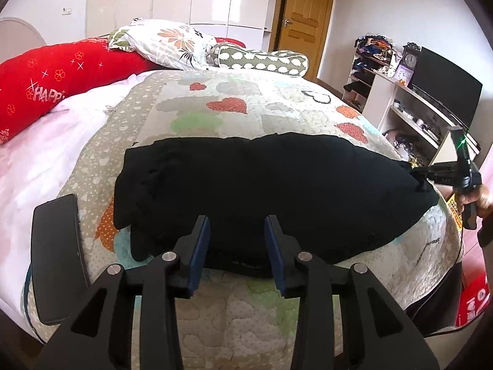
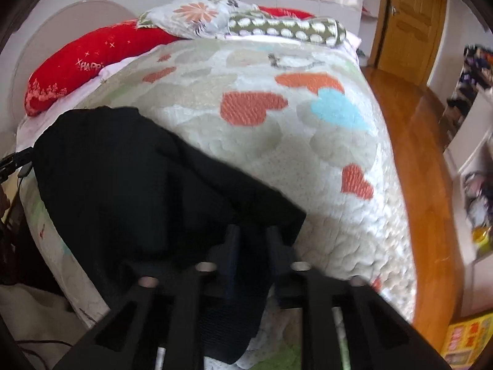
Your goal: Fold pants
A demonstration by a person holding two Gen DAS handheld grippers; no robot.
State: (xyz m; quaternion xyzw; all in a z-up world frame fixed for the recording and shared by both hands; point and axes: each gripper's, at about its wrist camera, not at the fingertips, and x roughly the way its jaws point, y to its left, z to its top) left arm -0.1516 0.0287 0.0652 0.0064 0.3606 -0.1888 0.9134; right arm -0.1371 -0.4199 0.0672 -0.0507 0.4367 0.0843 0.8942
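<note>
Black pants [image 1: 262, 185] lie folded in a long band across the heart-patterned quilt [image 1: 234, 114]. My left gripper [image 1: 237, 246] hangs over their near edge. Its blue-padded jaws stand apart, with cloth below the gap and nothing pressed between the pads. At the far right of the left wrist view, my right gripper [image 1: 414, 171], held by a hand [image 1: 480, 199], pinches the pants' end. In the right wrist view the right gripper [image 2: 251, 246] is shut on a bunch of black pants [image 2: 123, 169] cloth, which drapes down between and below its fingers.
A flat black device [image 1: 58, 259] lies on the bed left of the pants. A red pillow [image 1: 61, 74], a floral pillow [image 1: 166, 43] and a dotted bolster [image 1: 262, 58] sit at the head. A shelf unit with a screen [image 1: 443, 92] stands right; wooden floor [image 2: 409, 141] borders the bed.
</note>
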